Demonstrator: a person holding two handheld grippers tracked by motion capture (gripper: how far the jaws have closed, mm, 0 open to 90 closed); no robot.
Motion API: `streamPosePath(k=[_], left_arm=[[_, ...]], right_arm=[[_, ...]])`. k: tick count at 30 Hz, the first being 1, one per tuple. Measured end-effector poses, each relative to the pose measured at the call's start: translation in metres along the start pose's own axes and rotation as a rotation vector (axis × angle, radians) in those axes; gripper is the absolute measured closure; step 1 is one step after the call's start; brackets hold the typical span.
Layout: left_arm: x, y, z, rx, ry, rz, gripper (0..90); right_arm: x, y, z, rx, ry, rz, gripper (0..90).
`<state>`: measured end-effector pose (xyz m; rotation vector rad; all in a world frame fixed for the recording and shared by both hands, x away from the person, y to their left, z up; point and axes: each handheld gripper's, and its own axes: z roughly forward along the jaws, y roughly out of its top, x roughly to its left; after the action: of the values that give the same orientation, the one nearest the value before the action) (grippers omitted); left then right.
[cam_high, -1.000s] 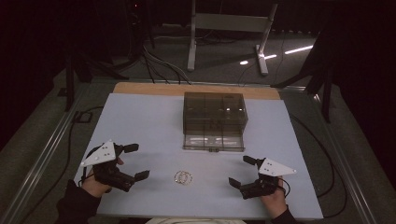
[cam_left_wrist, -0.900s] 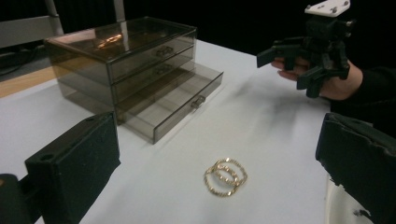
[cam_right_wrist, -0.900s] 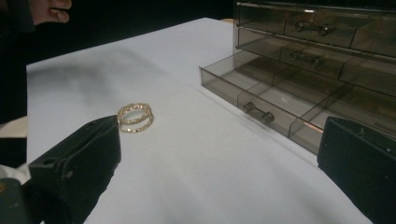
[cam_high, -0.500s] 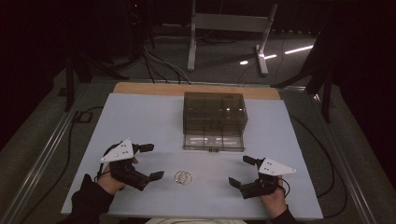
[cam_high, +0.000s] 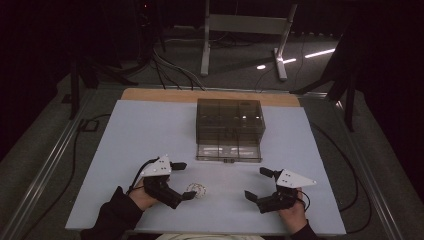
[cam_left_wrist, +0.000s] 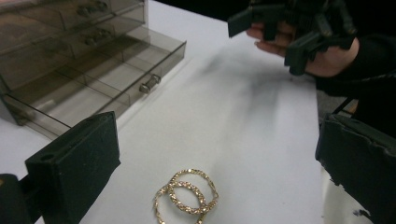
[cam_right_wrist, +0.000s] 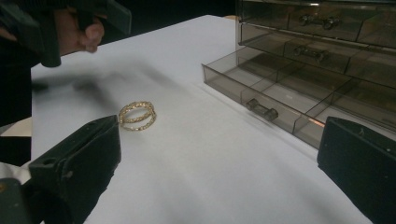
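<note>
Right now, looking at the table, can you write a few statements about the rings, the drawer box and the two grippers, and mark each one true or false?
1. The left gripper has its jaws open, with the gold rings lying between them on the table. True.
2. The two rings lie far apart. False: they overlap each other.
3. The lowest drawer of the drawer box is pulled out. True.
4. The right gripper is shut on a ring. False: it is open and holds nothing.
</note>
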<state>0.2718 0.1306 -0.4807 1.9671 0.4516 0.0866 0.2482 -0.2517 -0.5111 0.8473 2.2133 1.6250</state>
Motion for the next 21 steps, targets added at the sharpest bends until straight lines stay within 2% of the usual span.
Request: streamPosePath(k=[4,8,11,13,15,16,18,21], left_arm=[[-0.003,-0.007,0.010,0.043,-0.009,0.023,0.8],[0.000,-0.012,0.016,0.077,-0.007,-0.020,2.1],[0.003,-0.014,0.017,0.120,-0.003,-0.059,4.1],[0.003,-0.016,0.019,0.148,0.003,-0.069,6.6],[0.003,-0.017,0.020,0.174,0.008,-0.055,8.8],[0.003,-0.018,0.020,0.180,0.007,-0.051,13.0],[0.004,-0.019,0.022,0.194,0.010,-0.065,16.7],[0.003,-0.021,0.025,0.237,0.032,-0.057,20.7]], right_arm=[[0.000,0.000,0.000,0.003,0.002,0.001,0.0],[0.000,0.000,0.000,0.004,0.003,0.003,0.0],[0.000,0.000,0.001,0.005,0.003,-0.001,0.0],[0.000,0.000,0.001,0.005,0.003,0.005,0.0],[0.000,0.000,0.001,0.007,0.003,0.003,0.0],[0.000,0.000,0.001,0.009,0.003,0.002,0.0],[0.000,0.000,0.001,0.009,0.003,0.004,0.0],[0.000,0.000,0.001,0.007,0.003,0.002,0.0]])
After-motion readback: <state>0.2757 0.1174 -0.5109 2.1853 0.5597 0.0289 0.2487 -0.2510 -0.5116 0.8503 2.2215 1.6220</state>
